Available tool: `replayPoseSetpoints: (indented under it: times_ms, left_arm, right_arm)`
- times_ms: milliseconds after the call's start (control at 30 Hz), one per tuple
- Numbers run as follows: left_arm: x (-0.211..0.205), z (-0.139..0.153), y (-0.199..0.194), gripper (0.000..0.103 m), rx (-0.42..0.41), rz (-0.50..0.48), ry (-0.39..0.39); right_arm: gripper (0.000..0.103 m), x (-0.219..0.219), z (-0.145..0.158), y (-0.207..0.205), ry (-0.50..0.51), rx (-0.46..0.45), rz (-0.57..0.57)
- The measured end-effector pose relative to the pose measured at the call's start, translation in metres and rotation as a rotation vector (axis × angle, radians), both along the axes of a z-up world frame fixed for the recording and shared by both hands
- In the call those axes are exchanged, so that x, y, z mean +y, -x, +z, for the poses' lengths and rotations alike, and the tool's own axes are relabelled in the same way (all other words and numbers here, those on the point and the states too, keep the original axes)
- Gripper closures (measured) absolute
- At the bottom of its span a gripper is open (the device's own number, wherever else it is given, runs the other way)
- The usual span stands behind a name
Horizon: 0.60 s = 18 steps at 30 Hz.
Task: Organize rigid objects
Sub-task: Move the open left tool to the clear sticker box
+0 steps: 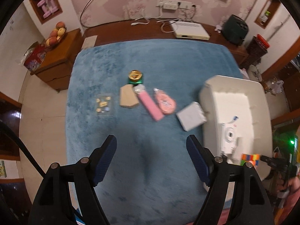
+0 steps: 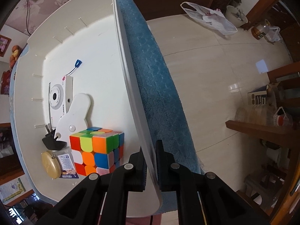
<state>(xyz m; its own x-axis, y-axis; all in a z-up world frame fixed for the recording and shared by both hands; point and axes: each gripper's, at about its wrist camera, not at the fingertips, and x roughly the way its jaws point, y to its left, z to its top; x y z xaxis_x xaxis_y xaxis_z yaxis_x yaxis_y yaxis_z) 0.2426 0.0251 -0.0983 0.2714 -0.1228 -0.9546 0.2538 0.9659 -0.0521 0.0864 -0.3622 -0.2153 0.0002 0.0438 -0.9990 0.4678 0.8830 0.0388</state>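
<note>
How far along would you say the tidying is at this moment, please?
Partly done: the puzzle cube, white camera and gold tin already lie in the white bin. The right gripper clamps the bin's wall; the left gripper is open and empty. The grey box, pink cases and others remain on the blue cloth.

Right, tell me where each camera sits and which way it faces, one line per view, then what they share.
Left wrist: on the left tool, looking steeply down over the blue plush blanket at loose items; its two blue-padded fingers stand open and empty.
Right wrist: on the right tool, pointing straight down along the white plastic bin's rim; its black fingers are shut on that rim.
Shared: the white plastic bin, the multicoloured puzzle cube, the blanket.
</note>
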Motion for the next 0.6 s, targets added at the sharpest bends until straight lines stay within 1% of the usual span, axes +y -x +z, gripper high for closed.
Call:
replayPoseSetpoints:
  times_ms: [133, 300, 600]
  left_arm:
    - [0.017, -0.019, -0.024, 0.023, 0.031, 0.028, -0.008]
    - [0.037, -0.051, -0.058, 0.023, 0.086, 0.061, -0.024]
    - [0.051, -0.108, -0.104, 0.021, 0.177, 0.085, -0.084]
  right_arm:
    - [0.094, 0.002, -0.001, -0.001, 0.013, 0.009, -0.018]
    - [0.093, 0.002, -0.001, -0.001, 0.025, 0.013, -0.035]
    - [0.093, 0.004, -0.001, -0.004, 0.036, 0.027, -0.031]
